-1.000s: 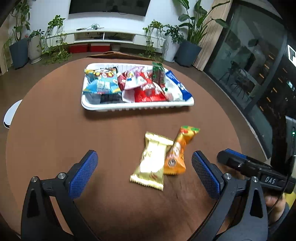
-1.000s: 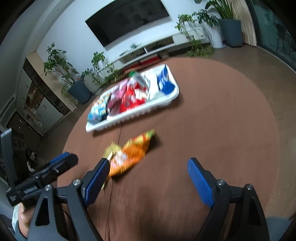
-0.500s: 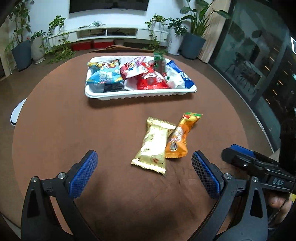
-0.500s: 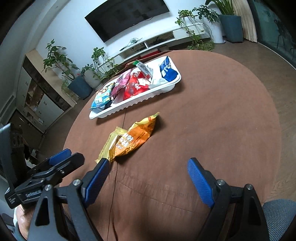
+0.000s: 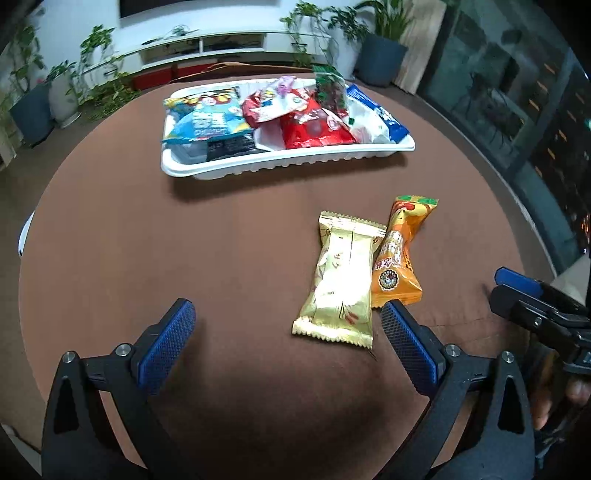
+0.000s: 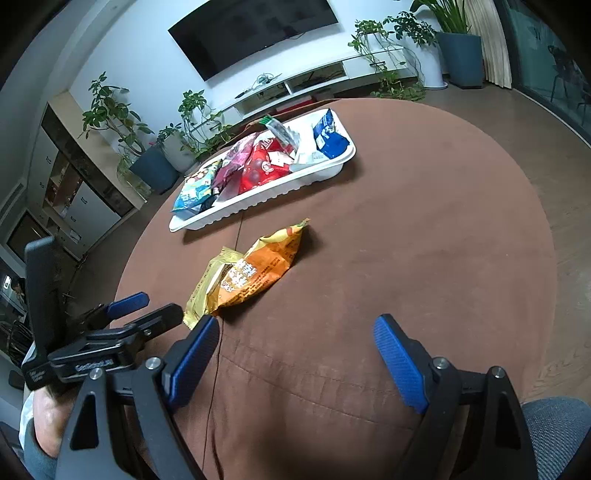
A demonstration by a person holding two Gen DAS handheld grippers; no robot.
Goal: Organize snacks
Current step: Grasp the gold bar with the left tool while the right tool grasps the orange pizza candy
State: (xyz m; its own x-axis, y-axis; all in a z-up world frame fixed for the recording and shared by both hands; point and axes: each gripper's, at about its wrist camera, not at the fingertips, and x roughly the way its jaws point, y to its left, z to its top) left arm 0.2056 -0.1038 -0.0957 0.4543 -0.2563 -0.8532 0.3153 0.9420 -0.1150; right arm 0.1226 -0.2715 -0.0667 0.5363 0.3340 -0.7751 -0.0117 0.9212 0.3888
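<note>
Left wrist view: orange packet (image 5: 399,254) overlaps gold packet (image 5: 343,280) before tray (image 5: 288,162).

A big dark TV (image 6: 255,33) is mounted on a white wall (image 6: 140,70), with a low white media shelf (image 6: 317,79) set under it. Potted plants (image 6: 147,155) are lined up along the wood floor (image 6: 546,122). A round brown tabletop (image 6: 406,240) is seen up front, and dark glass doors (image 5: 517,110) are off to one side.

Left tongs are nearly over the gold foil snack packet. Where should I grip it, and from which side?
Grip the gold foil snack packet across its narrow width at mid-body, coming straight down from above. It lies flat and long on the brown table. Its right edge touches the orange snack packet, so nudge the left tongs rightward and keep that finger tight against the seam.
</note>
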